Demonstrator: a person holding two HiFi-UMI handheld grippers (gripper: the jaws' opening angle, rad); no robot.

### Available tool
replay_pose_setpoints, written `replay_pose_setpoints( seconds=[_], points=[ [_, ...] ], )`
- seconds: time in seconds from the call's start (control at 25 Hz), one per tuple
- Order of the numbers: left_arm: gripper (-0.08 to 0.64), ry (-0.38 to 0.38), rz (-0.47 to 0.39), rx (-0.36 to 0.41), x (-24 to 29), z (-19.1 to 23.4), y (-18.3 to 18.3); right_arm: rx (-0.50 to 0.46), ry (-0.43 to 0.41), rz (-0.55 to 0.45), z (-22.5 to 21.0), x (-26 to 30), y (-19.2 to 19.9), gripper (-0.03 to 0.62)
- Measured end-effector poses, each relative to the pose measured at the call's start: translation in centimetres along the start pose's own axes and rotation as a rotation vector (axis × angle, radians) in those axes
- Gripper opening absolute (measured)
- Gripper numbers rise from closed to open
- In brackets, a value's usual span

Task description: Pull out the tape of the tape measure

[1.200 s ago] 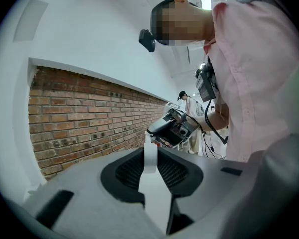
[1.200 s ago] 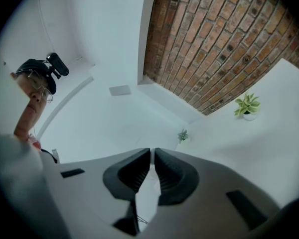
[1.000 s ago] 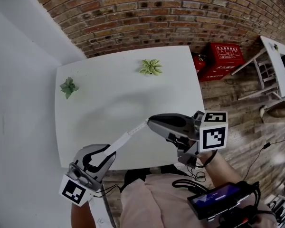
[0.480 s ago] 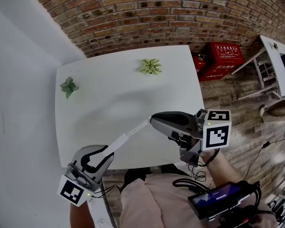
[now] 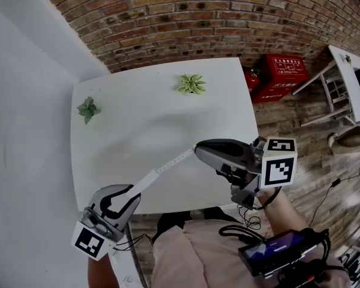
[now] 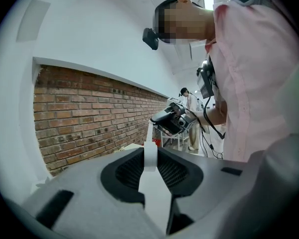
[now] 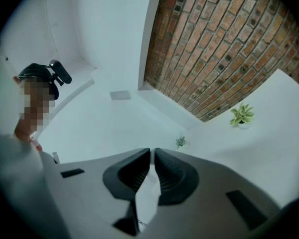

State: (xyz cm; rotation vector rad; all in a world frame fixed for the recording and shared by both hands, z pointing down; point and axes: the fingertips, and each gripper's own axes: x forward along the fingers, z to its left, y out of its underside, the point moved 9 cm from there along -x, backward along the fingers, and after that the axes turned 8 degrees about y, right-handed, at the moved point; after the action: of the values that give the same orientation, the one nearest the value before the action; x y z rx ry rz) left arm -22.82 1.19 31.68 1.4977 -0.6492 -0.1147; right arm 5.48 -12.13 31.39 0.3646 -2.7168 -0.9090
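1. I am holding the left gripper point(image 5: 131, 192) low at the near left corner of the worktop point(image 5: 144, 119). Its jaws are standing partly apart and are pressing on the white body of the tape measure point(image 6: 157, 198), which is sitting between them.

2. I am holding the right gripper point(image 5: 197, 150) over the near right part of the worktop, well apart from the left one. Its jaws are almost together and are pinching the free end of the tape point(image 5: 168, 165).

3. The tape is running as a thin white strip from the tape measure up and to the right into the right gripper's jaws. It is lying straight between the two grippers, above the worktop surface. Whether it is touching the surface I cannot tell.

4. Two small potted plants are standing on the worktop, well clear of the tape: a pale green plant point(image 5: 192, 83) near the far edge and a darker green plant point(image 5: 88, 108) near the left edge.

5. A brick wall point(image 5: 198, 17) is standing behind the worktop, and a red box point(image 5: 283, 71) is sitting on the floor to its right.
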Motion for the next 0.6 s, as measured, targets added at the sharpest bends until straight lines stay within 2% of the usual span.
replay_pose_setpoints(
  seconds=[0.6],
  points=[
    [0.087,0.000,-0.004,-0.019,-0.24,-0.09,0.14,-0.003,0.008,-0.016,-0.25,-0.67,-0.46,0.035]
  ],
)
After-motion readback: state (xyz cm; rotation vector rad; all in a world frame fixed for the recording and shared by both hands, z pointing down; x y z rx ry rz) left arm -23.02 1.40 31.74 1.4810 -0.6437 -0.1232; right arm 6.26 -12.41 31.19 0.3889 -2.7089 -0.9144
